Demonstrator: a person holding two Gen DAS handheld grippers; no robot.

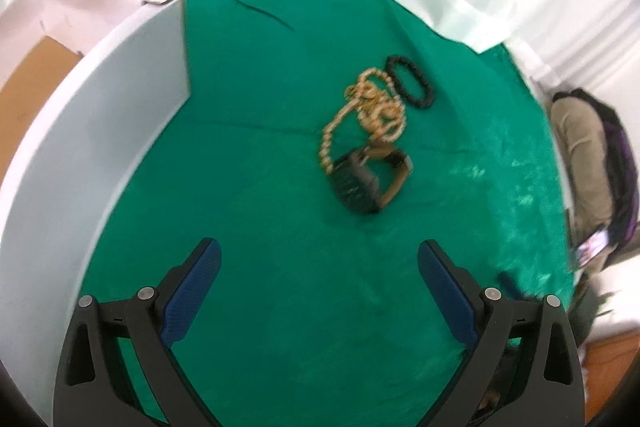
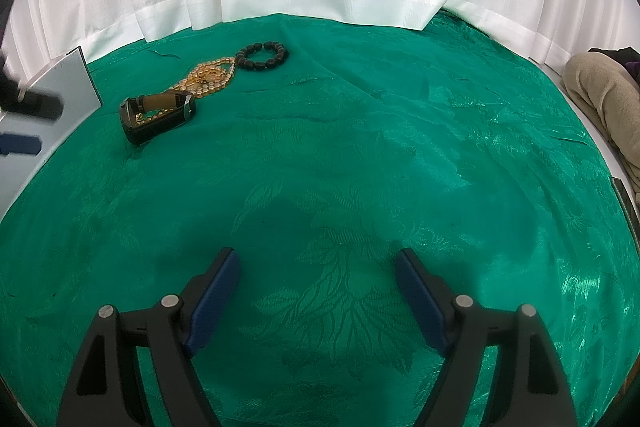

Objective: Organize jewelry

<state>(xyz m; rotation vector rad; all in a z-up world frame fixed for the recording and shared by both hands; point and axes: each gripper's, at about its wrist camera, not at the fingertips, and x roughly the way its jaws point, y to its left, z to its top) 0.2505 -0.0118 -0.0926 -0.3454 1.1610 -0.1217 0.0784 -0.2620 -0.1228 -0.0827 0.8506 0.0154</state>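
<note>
Presently, the jewelry lies in one cluster on the green cloth (image 1: 260, 307), centre-right of the left wrist view: a wristwatch (image 1: 366, 181) on its side, a gold bead necklace (image 1: 374, 107) heaped just above it and apparently touching or draped onto it, and a black bead bracelet (image 1: 410, 83) just beside the necklace. Both the left gripper (image 1: 318, 259) and the right gripper (image 2: 316, 267) stand wide open with nothing between the fingers, each over bare cloth and apart from the pile. The chief risk, in my judgement, is entanglement: in the right wrist view necklace strands appear to run through the watch band, so lifting either item could drag the other along or spill beads off the pile. The slack cloth could also bunch under a low approach. The left view alone shows the open white box (image 1: 100, 99) at its left, with a cardboard floor; the right view shows only its corner, but shows the overlap more sharply.
</note>
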